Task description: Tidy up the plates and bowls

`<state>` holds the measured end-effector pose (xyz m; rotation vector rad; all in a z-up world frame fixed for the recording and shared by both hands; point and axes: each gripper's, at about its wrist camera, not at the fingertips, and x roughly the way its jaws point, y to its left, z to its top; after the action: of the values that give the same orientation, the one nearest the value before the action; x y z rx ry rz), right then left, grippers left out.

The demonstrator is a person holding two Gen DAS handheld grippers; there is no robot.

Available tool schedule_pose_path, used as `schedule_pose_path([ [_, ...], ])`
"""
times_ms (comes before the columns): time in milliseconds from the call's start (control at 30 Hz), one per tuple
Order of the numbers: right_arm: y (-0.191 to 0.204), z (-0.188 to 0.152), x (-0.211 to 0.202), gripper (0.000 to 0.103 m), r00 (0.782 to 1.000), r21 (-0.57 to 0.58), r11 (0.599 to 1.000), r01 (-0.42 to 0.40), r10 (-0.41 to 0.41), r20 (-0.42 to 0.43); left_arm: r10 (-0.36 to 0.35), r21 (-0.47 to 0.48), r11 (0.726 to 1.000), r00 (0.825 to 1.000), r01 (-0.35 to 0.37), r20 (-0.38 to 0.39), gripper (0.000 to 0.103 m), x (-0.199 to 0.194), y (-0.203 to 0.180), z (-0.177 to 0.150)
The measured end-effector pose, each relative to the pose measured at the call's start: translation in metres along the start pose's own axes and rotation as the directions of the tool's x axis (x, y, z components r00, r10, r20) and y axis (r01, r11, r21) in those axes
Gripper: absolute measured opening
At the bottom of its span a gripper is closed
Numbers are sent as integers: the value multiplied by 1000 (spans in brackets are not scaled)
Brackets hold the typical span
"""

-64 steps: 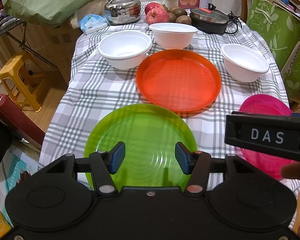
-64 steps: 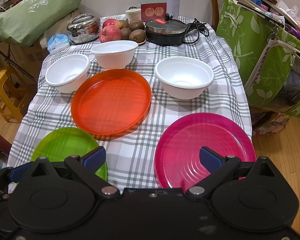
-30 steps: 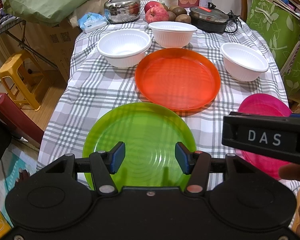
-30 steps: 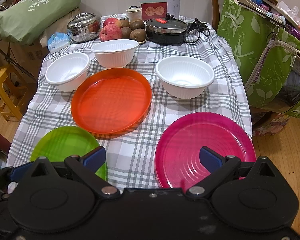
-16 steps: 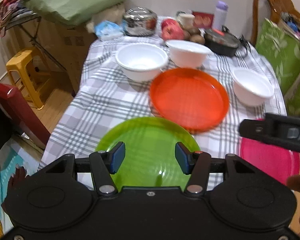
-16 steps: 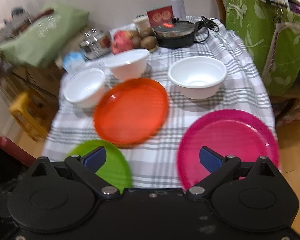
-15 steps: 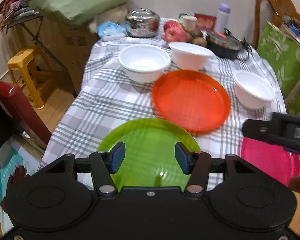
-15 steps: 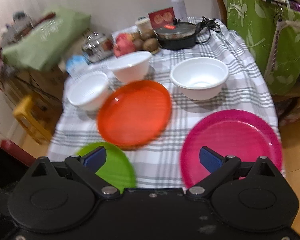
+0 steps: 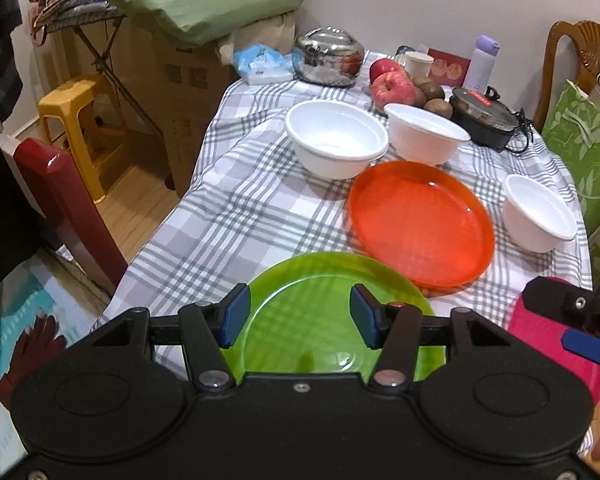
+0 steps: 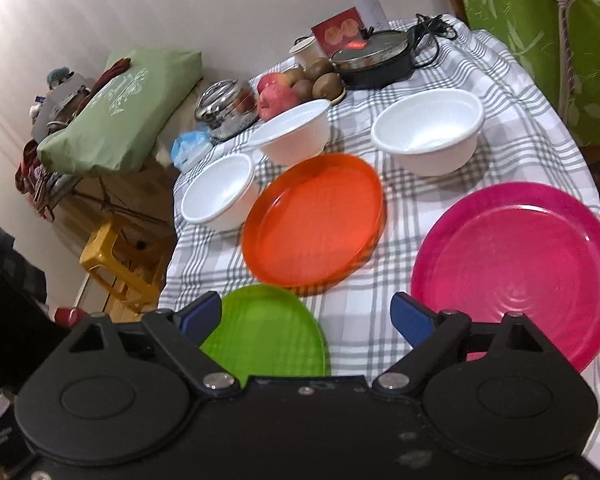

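Note:
On the checked tablecloth lie a green plate, an orange plate and a pink plate. Three white bowls stand beyond them: left bowl, middle bowl, right bowl. My left gripper hovers open over the green plate's near part, holding nothing. My right gripper is wide over the cloth between the green and pink plates. Its jaws are closing with nothing gripped. It also shows as the right gripper over the pink plate.
Apples and kiwis, a steel pot, a black cooker, a cup and a bottle crowd the table's far end. Green bags hang at the right. A yellow stool, a red chair and a box stand left.
Both cameras have rolled, so the table now looks tilted. The left gripper has shifted left, showing more floor. The right gripper's fingers stand slightly closer together. No plate or bowl has moved.

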<state>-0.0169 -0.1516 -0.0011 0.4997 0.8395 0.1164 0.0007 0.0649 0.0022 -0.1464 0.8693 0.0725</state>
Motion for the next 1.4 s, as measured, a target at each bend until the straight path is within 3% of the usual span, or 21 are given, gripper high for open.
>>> schedule_pose_path([
  [67, 6, -5, -2, 96, 1000, -47, 999, 5, -4, 23, -4, -8, 1000, 1000, 3, -9, 60, 1, 5, -1],
  [167, 19, -13, -18, 93, 987, -151, 988, 13, 12, 161, 1, -17, 1000, 1000, -2, -2, 59, 0, 11, -1],
  [233, 27, -19, -32, 93, 956, -188, 982, 36, 21, 293, 1, -17, 1000, 1000, -1, 9, 59, -2, 13, -1],
  [367, 44, -27, -47, 93, 890, -256, 957, 133, -2, 455, -33, -51, 998, 997, 37, 66, 59, -15, 20, 4],
  [500, 63, -38, -63, 93, 770, -303, 918, 256, -5, 638, -25, -75, 996, 974, 43, 227, 59, -45, 24, 10],
  [533, 66, -42, -69, 93, 723, -299, 912, 281, 4, 691, -19, -75, 996, 962, 41, 274, 59, -53, 25, 11],
  [600, 69, -48, -85, 94, 606, -253, 912, 322, 7, 795, -10, -69, 997, 932, 38, 363, 60, -69, 25, 13],
  [667, 69, -56, -95, 103, 486, -186, 919, 348, -8, 874, -9, -61, 997, 905, 38, 425, 61, -80, 26, 15],
  [700, 69, -56, -97, 103, 458, -156, 922, 355, -26, 889, -16, -48, 998, 895, 41, 446, 61, -85, 25, 16],
  [733, 69, -50, -95, 103, 477, -156, 916, 371, -44, 878, -25, -39, 998, 891, 47, 452, 62, -87, 25, 17],
  [800, 73, -36, -83, 103, 607, -217, 888, 405, -84, 790, -49, -16, 998, 908, 61, 417, 65, -82, 24, 21],
  [900, 63, -21, -63, 103, 796, -285, 910, 303, -77, 600, -99, 19, 995, 951, 98, 294, 66, -63, 24, 22],
  [933, 59, -18, -58, 103, 838, -278, 924, 264, -77, 540, -102, 26, 995, 961, 98, 257, 66, -58, 23, 21],
  [1033, 44, -16, -36, 103, 932, -236, 960, 153, -61, 357, -92, 43, 995, 983, 87, 157, 65, -39, 26, 13],
  [1100, 34, -17, -22, 103, 968, -204, 975, 88, -35, 248, -79, 48, 996, 992, 74, 102, 65, -25, 29, 7],
  [1167, 31, -17, -8, 103, 989, -199, 978, 60, -32, 142, -82, 55, 995, 995, 79, 49, 64, -15, 33, 2],
  [1267, 26, -25, 15, 101, 999, -219, 975, 41, -34, 35, -90, 41, 995, 996, 91, -15, 58, -6, 43, -5],
  [1400, 32, -41, 28, 94, 997, -243, 967, 69, -75, -14, -115, 40, 992, 987, 120, -115, 58, 5, 53, -14],
])
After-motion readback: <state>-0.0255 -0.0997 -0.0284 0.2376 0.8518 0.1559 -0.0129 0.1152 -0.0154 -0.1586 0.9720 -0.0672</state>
